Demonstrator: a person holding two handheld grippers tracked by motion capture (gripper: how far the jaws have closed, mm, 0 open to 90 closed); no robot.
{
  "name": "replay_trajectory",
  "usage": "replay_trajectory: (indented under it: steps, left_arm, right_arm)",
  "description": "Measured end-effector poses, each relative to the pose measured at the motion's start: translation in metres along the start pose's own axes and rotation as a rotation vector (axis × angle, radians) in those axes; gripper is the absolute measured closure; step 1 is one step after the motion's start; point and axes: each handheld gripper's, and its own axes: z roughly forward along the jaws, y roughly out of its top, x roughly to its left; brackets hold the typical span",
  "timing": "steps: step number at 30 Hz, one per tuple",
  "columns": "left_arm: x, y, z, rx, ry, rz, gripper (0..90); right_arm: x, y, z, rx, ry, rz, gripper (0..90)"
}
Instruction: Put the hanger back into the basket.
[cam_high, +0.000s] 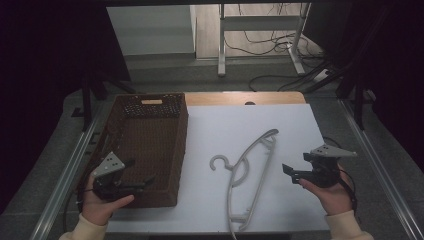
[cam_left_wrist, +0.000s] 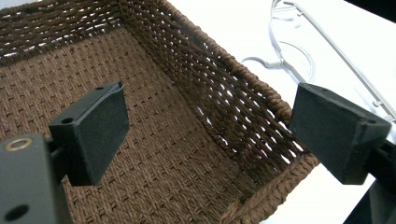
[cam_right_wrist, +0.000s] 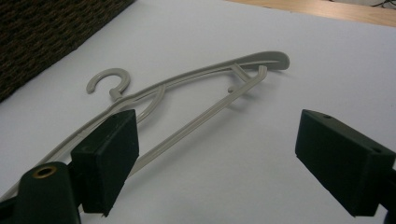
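so the grey hanger (cam_high: 250, 170) lies flat on the white table sheet (cam_high: 280, 125) between the wicker basket (cam_high: 150, 145) and the right gripper (cam_high: 291, 173), both it and the left gripper (cam_high: 141, 175) gaping wide and empty, dark room with cables on the floor behind

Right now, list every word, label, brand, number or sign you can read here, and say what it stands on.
None can be read: no print shows on the grey hanger, the brown woven basket, the white table top, the left gripper or the right gripper.
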Motion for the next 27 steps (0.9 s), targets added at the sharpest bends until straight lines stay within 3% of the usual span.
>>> replay_trajectory:
  steps: [27]
  left_arm:
    - [0.001,-0.001,0.002,0.007,0.003,-0.005,12.9]
  right_arm:
    - [0.005,0.01,0.008,0.041,0.018,0.001,15.0]
